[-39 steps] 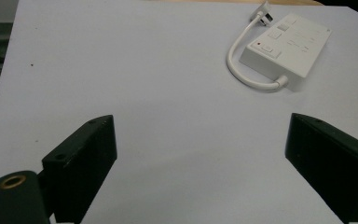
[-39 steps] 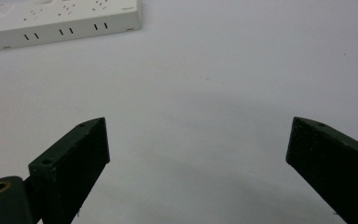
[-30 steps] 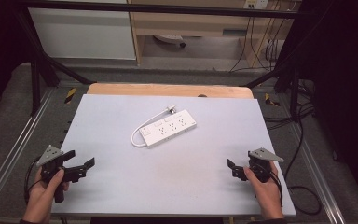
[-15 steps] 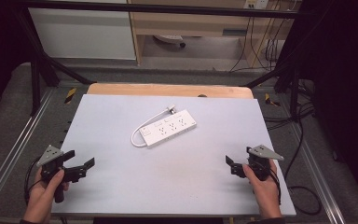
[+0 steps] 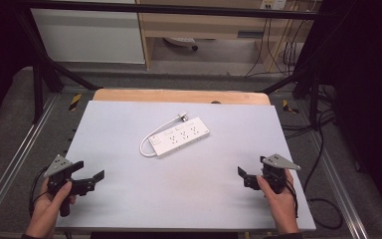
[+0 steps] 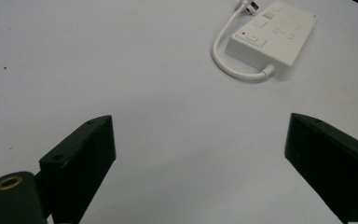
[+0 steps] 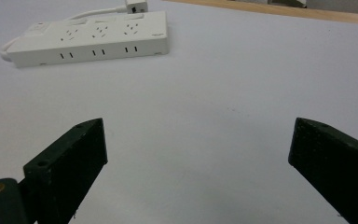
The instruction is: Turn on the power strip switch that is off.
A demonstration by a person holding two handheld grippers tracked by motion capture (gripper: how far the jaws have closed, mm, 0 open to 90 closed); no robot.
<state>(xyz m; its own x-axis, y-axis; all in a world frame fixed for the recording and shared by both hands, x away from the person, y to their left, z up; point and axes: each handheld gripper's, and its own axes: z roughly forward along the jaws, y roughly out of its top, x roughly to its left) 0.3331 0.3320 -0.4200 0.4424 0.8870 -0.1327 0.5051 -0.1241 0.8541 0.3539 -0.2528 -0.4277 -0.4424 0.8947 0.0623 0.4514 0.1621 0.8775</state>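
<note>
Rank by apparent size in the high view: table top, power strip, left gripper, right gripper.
1. Table top, by far the largest.
2. Power strip with its looped cable.
3. Left gripper and right gripper: they look about alike, so no ranking between them. Both are open and empty.

A lab or workshop: a pale tabletop (image 5: 129,124) inside a black metal frame (image 5: 40,74), loose cables (image 5: 278,55) and a wooden shelf (image 5: 199,25) beyond it.
</note>
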